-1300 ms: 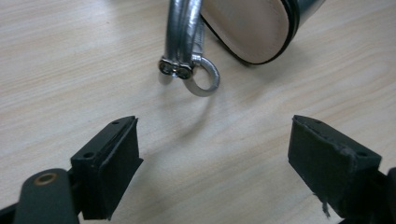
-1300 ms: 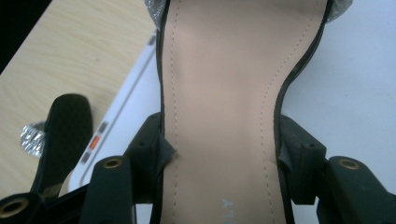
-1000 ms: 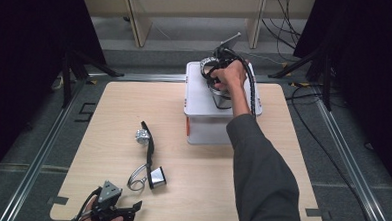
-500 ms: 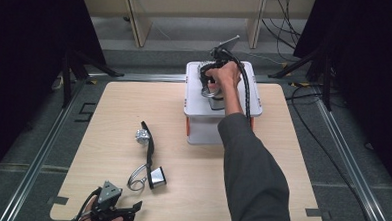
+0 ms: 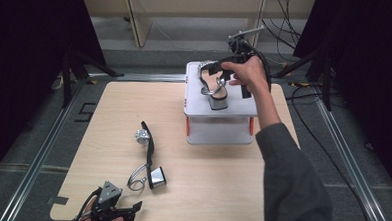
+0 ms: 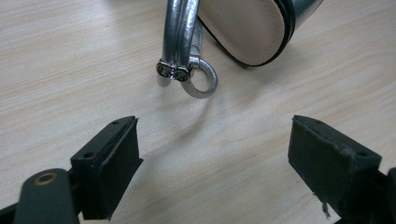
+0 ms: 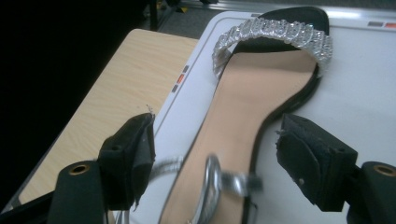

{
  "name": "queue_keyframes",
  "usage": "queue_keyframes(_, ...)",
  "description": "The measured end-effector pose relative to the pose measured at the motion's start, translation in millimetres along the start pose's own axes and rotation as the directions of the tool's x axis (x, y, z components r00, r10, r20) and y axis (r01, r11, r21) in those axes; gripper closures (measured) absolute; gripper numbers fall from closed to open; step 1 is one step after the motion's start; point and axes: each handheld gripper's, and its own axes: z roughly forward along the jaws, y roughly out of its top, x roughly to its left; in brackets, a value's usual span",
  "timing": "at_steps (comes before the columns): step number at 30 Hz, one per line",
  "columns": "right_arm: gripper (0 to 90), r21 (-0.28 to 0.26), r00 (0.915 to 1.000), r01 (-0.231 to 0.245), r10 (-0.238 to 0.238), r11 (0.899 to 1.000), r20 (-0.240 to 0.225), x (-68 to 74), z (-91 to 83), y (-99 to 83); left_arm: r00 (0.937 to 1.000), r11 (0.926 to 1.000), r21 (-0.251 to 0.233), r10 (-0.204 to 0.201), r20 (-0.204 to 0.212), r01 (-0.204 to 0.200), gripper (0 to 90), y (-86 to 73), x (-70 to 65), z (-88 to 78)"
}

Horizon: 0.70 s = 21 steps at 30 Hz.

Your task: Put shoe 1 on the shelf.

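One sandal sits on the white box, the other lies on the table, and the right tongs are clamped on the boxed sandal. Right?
Not clamped: the right gripper view shows the right tongs open, pads clear of the sandal on the white box; they have just been opening. The other sandal does lie on the table.

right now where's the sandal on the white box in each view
High view: sandal upper middle, on the white box, by the right gripper.
Left gripper view: not that sandal; the other sandal on the table.
Right gripper view: sandal centre, between open jaws.
Shared landmark: the wooden table.
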Motion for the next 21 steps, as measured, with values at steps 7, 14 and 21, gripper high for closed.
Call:
queue_keyframes(7, 28.4, -0.006, 0.9857, 0.165, -0.165, 0.986, -0.034, -5.4, -43.1, -39.6, 0.9998, 0.9999, 0.003, -0.013, -0.012, 0.013, 15.9, -0.2, 0.4, 2.7)
queue_keyframes(14, 28.8, -0.009, 0.9668, 0.249, -0.249, 0.969, -0.058, -6.4, -65.5, -95.9, 0.9992, 0.9994, -0.012, -0.034, -0.021, 0.034, 15.9, 1.4, 1.5, 2.9)
queue_keyframes(21, 28.9, -0.040, 0.9415, 0.315, -0.318, 0.948, -0.113, -1.8, -68.9, -146.2, 0.9994, 0.9992, -0.027, -0.029, -0.021, 0.028, 16.1, 2.7, 1.3, 4.8)
